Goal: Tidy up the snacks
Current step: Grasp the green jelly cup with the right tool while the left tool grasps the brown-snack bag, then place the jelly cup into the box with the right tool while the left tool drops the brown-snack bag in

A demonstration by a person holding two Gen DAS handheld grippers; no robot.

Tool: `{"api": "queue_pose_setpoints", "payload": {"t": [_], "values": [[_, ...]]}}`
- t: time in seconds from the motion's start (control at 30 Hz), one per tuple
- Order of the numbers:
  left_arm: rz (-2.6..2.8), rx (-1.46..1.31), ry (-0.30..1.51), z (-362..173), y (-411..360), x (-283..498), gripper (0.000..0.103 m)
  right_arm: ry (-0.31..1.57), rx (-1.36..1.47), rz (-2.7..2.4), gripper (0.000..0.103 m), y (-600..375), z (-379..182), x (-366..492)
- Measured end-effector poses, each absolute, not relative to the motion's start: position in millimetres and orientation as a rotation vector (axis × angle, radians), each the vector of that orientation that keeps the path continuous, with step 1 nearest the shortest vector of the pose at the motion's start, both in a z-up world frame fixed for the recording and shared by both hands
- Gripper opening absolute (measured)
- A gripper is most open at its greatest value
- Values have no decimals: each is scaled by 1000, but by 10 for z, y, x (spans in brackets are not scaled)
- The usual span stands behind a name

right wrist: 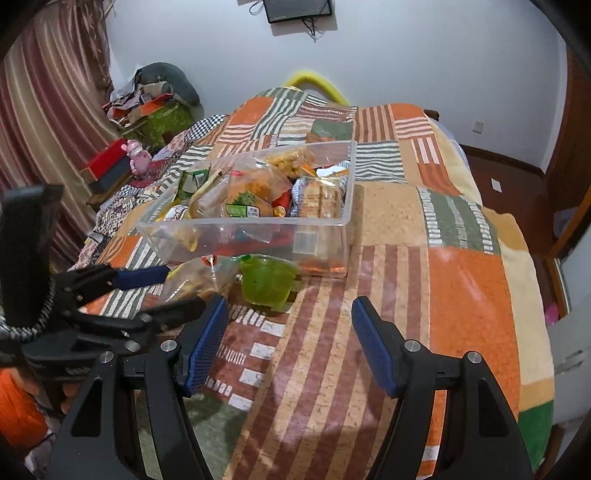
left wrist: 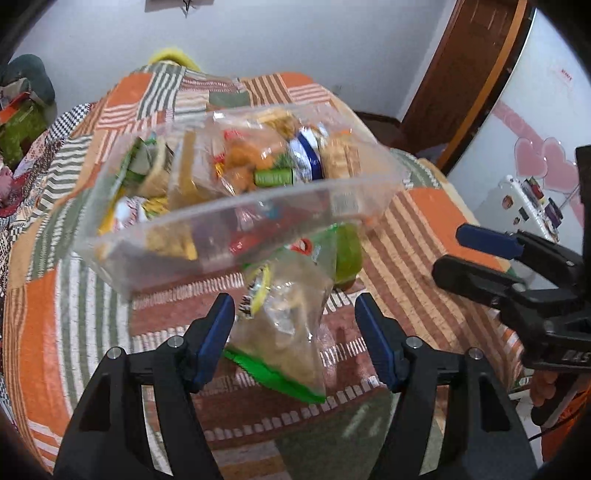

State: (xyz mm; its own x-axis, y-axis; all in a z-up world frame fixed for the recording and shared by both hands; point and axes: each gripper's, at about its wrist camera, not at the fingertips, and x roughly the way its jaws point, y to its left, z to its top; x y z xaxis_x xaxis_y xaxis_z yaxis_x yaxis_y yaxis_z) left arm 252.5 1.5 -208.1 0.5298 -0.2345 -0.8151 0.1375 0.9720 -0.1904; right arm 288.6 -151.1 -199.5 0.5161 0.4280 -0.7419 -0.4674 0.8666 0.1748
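Left gripper [left wrist: 294, 314]: jaws spread, the clear green-edged snack bag [left wrist: 284, 325] lies between the blue pads [left wrist: 218, 332], neither pad pressing it as far as I can tell. The left pad looks very close to the bag edge; contact unclear through the blur.

Right gripper [right wrist: 288, 317]: jaws spread, nothing between them, just patchwork blanket [right wrist: 461, 295] under it. It hangs to the right of the left one, apart from it.

The bag lies flat on the blanket, its far end up against the front wall of the clear plastic bin [right wrist: 343, 206]. Just beside it on the right, a green jelly cup [right wrist: 266, 280] stands on the blanket, also close against the bin front.

The bin sits mid-bed, already loaded: orange snack packs, a blue-white wrapper, a green-labelled pack, biscuits. Exact items are hard to read.

Further back: yellow hoop [right wrist: 317, 83] at the far edge of the bed, cluttered boxes by the striped curtain [right wrist: 48, 122], a dark screen [right wrist: 299, 9] on the wall.
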Motion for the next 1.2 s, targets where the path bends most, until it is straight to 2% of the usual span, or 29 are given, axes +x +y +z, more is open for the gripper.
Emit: {"api": "queue_pose_setpoints", "payload": {"t": [0.2, 0.3, 0.43, 0.87, 0.93, 1.0, 1.2], "values": [[-207, -124, 1022, -2287, 21, 2641, 67, 899, -49, 539, 66, -1510, -2093, 2876], [-221, -140, 1031, -2353, 67, 2676, 53, 913, -57, 544, 66, -1453, -2147, 2912], [-239, -168, 1015, -2353, 178, 2646, 45, 935, -73, 551, 66, -1330, -2220, 2997], [-188, -193, 991, -2323, 555, 2478, 44, 1032, -109, 576, 65, -982, -2486, 3259], [-184, -189, 984, -2305, 565, 2465, 44, 1044, -89, 578, 61, -988, -2505, 3294], [-183, -189, 980, -2281, 564, 2456, 44, 1056, -74, 580, 48, -999, -2519, 3321], [-186, -176, 951, -2145, 513, 2417, 44, 1030, -105, 588, 46, -965, -2466, 3212]]}}
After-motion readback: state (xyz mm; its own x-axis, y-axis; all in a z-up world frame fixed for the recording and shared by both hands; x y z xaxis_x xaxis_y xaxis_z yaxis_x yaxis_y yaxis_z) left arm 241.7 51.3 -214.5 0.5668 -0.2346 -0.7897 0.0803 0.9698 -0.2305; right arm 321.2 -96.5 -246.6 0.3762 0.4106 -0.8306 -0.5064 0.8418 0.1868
